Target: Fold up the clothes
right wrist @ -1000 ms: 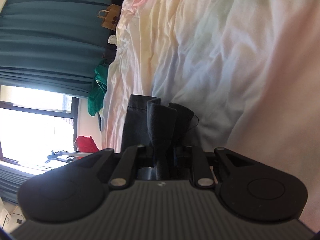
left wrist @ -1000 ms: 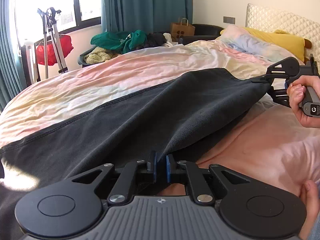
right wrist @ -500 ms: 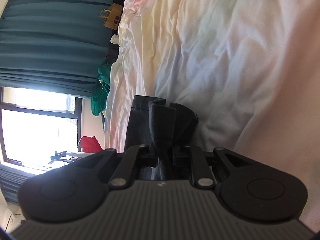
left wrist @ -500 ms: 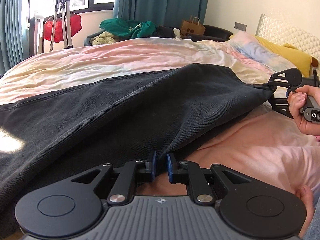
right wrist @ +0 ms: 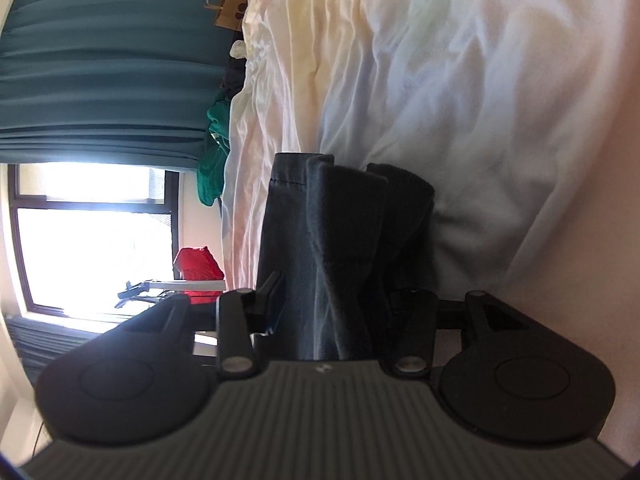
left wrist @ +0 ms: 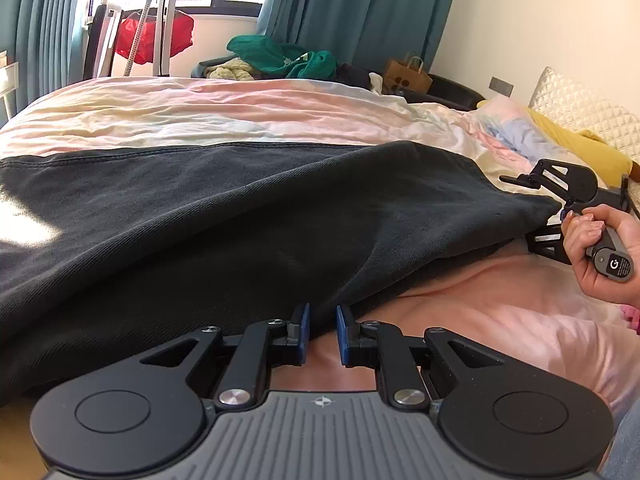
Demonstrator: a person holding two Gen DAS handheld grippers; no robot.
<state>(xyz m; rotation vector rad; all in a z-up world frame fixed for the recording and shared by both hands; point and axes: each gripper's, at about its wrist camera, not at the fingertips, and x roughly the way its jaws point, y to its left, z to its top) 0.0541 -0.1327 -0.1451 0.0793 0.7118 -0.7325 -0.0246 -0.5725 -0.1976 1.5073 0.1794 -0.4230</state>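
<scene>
– Well, where is the dark cloth (left wrist: 240, 220)?
– It lies across the bed (left wrist: 200, 112), close to the near edge, on the pink and yellow sheet. It is long and a bit rumpled. Its left end runs out of the picture, so I can't see how far it goes. I can't tell what kind of clothing it is either.
– What are the left tongs (left wrist: 322, 330) doing?
– They sit low at the near edge of the cloth. There is a thin gap between the blue pads, and I can see pink sheet through it. The cloth edge is right at the tips, but the pads are not squeezing it.
– And the right tongs (right wrist: 334, 300)?
– They are at the right end of the cloth. They are opening up. A bunched fold of the cloth stands between the two fingers. One finger is a little away from the fold. The other is mostly hidden behind it, so I can't see if it touches.
– Who holds them?
– A hand (left wrist: 596, 248) grips the handle. The rest of the person is cut off.
– What is behind the bed?
– A heap of green clothes (left wrist: 280, 58) and a paper bag (left wrist: 406, 76) past the far edge. The window is too bright to see out of.
</scene>
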